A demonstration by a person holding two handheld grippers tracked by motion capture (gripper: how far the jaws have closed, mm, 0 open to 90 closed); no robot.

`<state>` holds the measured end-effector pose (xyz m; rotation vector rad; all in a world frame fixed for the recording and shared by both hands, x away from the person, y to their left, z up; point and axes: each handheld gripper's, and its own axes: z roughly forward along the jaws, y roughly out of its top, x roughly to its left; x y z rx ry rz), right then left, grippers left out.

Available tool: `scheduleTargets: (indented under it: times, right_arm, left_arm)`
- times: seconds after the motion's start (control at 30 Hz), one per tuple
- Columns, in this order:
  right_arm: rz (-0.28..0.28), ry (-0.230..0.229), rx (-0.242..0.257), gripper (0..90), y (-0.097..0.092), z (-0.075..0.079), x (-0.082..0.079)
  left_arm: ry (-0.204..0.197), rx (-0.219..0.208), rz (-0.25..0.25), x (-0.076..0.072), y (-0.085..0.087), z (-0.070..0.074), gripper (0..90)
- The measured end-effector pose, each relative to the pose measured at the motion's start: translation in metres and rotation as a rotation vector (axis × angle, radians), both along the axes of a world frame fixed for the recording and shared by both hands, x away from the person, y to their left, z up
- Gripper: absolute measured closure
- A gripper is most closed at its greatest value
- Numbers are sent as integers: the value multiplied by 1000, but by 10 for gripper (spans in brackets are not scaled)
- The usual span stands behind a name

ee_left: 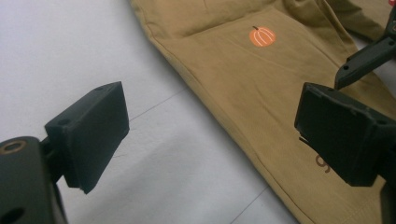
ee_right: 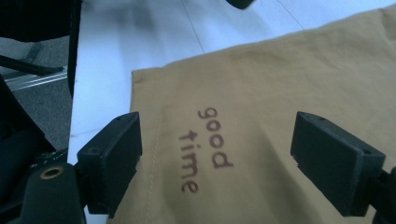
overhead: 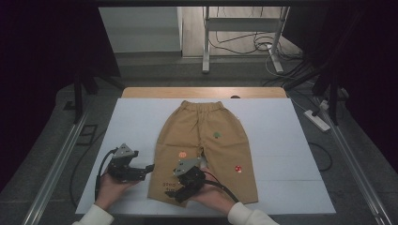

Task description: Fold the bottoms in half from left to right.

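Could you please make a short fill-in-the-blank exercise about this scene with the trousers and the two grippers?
1. The tan trousers lie flat on a ____ board.
2. The fingers of the right gripper stand on either side of the printed words "good ____".
3. The orange print on the trousers shows a ____.
4. The left gripper is ____.

Missing words: white; time; pumpkin; open

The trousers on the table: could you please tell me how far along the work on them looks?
Done: the trousers lie spread flat on the white sheet, no fold in them. In hand: the right gripper hangs open over the "good time" print by one leg's hem; the left gripper is open at that leg's outer edge. Neither has gripped the cloth. Left: any grasping or folding is probably all still ahead.
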<state>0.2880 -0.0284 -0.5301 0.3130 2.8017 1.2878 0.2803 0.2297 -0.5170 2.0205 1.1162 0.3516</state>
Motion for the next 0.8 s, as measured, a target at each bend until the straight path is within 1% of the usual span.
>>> scheduleTargets:
  times: [0.13,0.17,0.27,0.3,0.33,0.37,0.47,0.57,0.7,0.8]
  right_arm:
    - [13,1,1,178,5,1,-2]
    - [22,-6,-5,184,9,1,-4]
    - [36,-1,-2,185,15,-1,-6]
    - [42,-3,-14,185,17,-1,-6]
    - [42,-3,-14,185,17,-1,-6]
    - [54,1,-13,185,22,-2,-8]
    - [70,-13,-24,193,27,-3,-11]
    - [82,-9,-18,201,31,-3,-12]
    - [93,-13,-27,204,35,-5,-13]
    - [105,-16,-39,209,42,-9,-15]
  left_arm:
    - [-2,-3,0,0,0,0,98]
    - [-2,-4,0,0,0,0,98]
    - [0,-2,-3,0,0,0,98]
    - [0,-2,-2,0,0,0,98]
    - [0,-2,-2,0,0,0,98]
    - [0,-1,-1,0,0,0,98]
    - [2,-2,2,0,0,-1,98]
    - [1,1,3,0,0,-1,98]
    - [3,-2,10,0,0,-2,98]
    - [6,1,12,0,0,-2,98]
